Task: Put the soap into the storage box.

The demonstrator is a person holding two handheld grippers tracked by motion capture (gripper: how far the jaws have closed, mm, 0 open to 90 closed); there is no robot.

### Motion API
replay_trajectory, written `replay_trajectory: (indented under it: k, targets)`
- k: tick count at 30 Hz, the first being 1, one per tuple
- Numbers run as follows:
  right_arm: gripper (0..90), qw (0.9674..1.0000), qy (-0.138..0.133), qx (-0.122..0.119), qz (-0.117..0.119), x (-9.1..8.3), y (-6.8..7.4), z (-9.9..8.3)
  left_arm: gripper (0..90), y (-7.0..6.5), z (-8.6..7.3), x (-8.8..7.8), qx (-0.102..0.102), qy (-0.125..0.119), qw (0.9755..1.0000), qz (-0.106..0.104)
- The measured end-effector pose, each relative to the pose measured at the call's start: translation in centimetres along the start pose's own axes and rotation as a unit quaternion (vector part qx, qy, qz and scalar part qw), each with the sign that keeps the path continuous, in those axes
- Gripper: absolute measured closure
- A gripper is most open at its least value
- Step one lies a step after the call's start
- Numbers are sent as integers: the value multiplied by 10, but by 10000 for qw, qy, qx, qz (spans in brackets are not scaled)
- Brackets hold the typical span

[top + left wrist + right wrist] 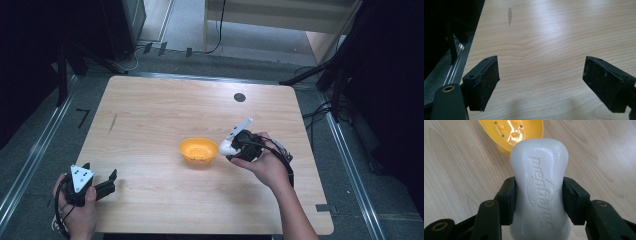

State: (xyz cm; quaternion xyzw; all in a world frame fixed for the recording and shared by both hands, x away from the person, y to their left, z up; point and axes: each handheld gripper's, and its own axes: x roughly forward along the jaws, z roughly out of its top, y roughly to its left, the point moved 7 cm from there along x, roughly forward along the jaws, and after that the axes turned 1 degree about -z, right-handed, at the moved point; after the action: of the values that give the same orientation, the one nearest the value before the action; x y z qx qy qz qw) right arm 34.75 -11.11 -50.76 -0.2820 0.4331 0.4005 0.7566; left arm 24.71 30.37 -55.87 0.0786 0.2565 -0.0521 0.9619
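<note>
While gripped, smooth white soap bar [540, 187], wood-grain table [454, 170]

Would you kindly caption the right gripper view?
Right gripper clamps a white soap bar just short of the yellow dish.

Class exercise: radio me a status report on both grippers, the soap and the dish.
Right gripper shut on white soap bar, beside yellow soap dish. Left gripper open, empty, over bare table. Nothing in the way.

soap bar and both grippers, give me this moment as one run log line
right gripper: shut on soap bar, beside yellow dish | left gripper: open, nothing between jaws | soap bar: not yet in dish
</note>
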Motion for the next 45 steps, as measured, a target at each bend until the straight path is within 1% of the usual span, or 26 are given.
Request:
replay_trajectory:
  k: [1,3,4,5,6,8,10,11,14,19,20,23,28,31,33,35,38,39,42,45]
  targets:
    - [504,10000,0,0,0,0,0,0,140,0,0,0,0,0,10000,0]
    - [504,9999,-32,-129,4,0,1,6,139,1,0,0,-41,-14,10000,-14]
    - [504,9996,-87,-284,-12,1,2,11,136,1,0,-1,-72,-29,10000,-11]
    - [504,9994,-104,-330,8,2,2,13,136,2,0,-1,-82,-44,10000,-17]
    - [504,9994,-104,-338,-1,2,3,15,135,2,0,-1,-98,-43,9999,-11]
    - [504,9990,-155,-430,20,2,3,20,135,2,0,-1,-118,-63,9999,-13]
    - [504,9989,-171,-438,41,1,4,22,135,2,0,-1,-117,-66,9999,-13]
    - [504,9982,-234,-539,112,1,6,28,134,2,0,-1,-118,-69,9999,-16]
    - [504,9974,-236,-674,129,1,8,33,134,2,0,-1,-124,-66,9999,-21]
    - [504,9967,-229,-767,156,4,9,41,134,2,1,-1,-150,-84,9998,-47]
    - [504,9960,-234,-851,171,7,10,44,133,2,1,-2,-149,-117,9998,-71]
    - [504,9954,-250,-901,207,9,12,47,132,2,1,-2,-165,-136,9997,-94]
    - [504,9927,-242,-1139,315,19,17,56,132,3,1,-2,-191,-165,9996,-137]
    - [504,9918,-193,-1221,332,23,20,59,132,3,1,-2,-194,-166,9996,-144]
    - [504,9904,-203,-1316,360,25,21,62,132,3,1,-2,-202,-161,9995,-154]
    - [504,9902,-196,-1330,364,25,21,64,132,3,1,-2,-209,-164,9995,-158]
    - [504,9877,-161,-1499,405,27,22,69,132,3,2,-2,-230,-185,9994,-171]
    - [504,9864,-159,-1576,431,29,23,71,131,3,2,-2,-243,-189,9994,-184]
    - [504,9849,-130,-1674,425,33,23,73,131,4,2,-2,-259,-184,9993,-184]
    - [504,9835,-144,-1735,482,37,24,77,131,4,2,-3,-278,-192,9992,-215]
